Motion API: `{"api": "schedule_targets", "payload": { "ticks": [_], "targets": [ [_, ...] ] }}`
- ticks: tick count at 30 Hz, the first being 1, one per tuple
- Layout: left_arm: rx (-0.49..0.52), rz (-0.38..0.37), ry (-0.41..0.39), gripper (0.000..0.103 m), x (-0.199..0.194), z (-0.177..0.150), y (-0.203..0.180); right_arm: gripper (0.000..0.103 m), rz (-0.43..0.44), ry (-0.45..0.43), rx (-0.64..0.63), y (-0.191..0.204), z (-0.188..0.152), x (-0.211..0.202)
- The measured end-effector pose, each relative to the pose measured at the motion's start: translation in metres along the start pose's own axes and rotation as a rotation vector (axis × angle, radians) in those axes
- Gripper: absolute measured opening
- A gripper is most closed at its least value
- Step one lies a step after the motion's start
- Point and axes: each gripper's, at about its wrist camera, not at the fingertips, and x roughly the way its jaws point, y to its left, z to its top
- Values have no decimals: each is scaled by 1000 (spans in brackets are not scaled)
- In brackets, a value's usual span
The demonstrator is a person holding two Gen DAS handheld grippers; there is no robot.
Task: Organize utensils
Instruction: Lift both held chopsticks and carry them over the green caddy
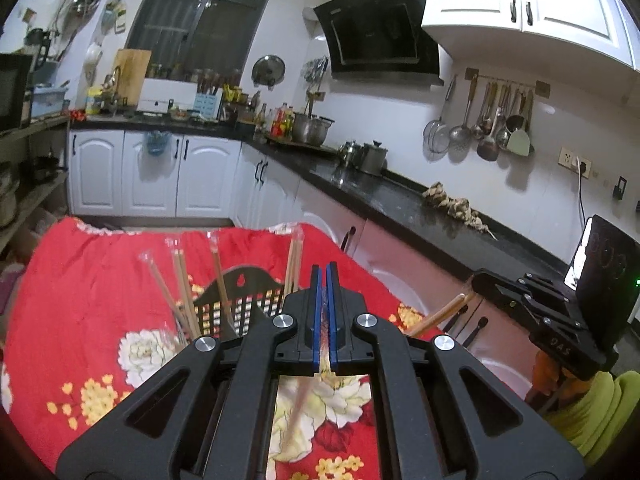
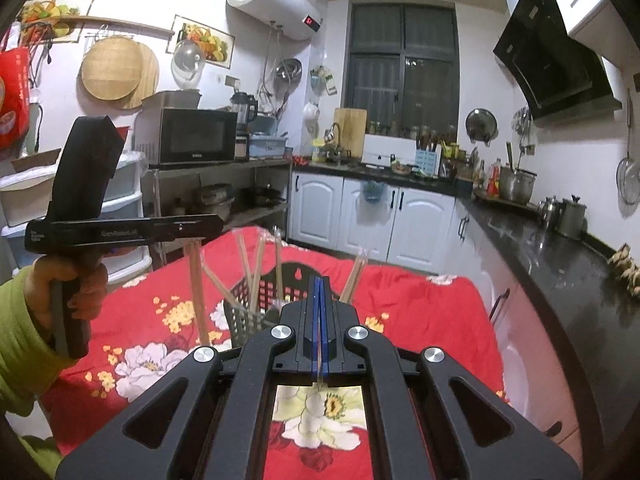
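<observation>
A black slotted utensil basket [image 1: 240, 300] stands on the red flowered tablecloth [image 1: 80, 280] with several plastic-wrapped chopstick pairs [image 1: 182, 280] upright in it. My left gripper [image 1: 326, 270] is shut on a wrapped chopstick pair that hangs down below the fingers [image 1: 300, 404], just right of the basket. My right gripper [image 2: 320, 280] is shut on another wrapped chopstick pair [image 2: 354, 276], held just behind the basket [image 2: 256, 300]. The left gripper [image 2: 208, 226] also shows in the right wrist view, holding its chopsticks [image 2: 198, 288] down beside the basket.
A black countertop [image 1: 400, 204] with pots and a cloth runs along the right wall. White cabinets [image 1: 152, 172] stand behind the table. A shelf with a microwave [image 2: 192, 136] is at the left. Utensils hang on a wall rail [image 1: 492, 120].
</observation>
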Motion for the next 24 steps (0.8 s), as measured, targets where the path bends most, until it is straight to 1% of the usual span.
{"api": "schedule_targets", "payload": {
  "ticks": [7,12,19,24],
  "targets": [
    [22,-7,-52,1,-4,25,-10,1,-2,-84,-30,0,31,-11],
    [47,2,-97,1,-7,46,-17,1,4,-145,-49,3,53,-17],
    [72,40,-165,1,-12,83,-18,1,3,-200,-55,1,83,-16],
    [73,70,-215,1,-10,105,-14,1,-3,-211,-48,-4,98,-4]
  ]
}}
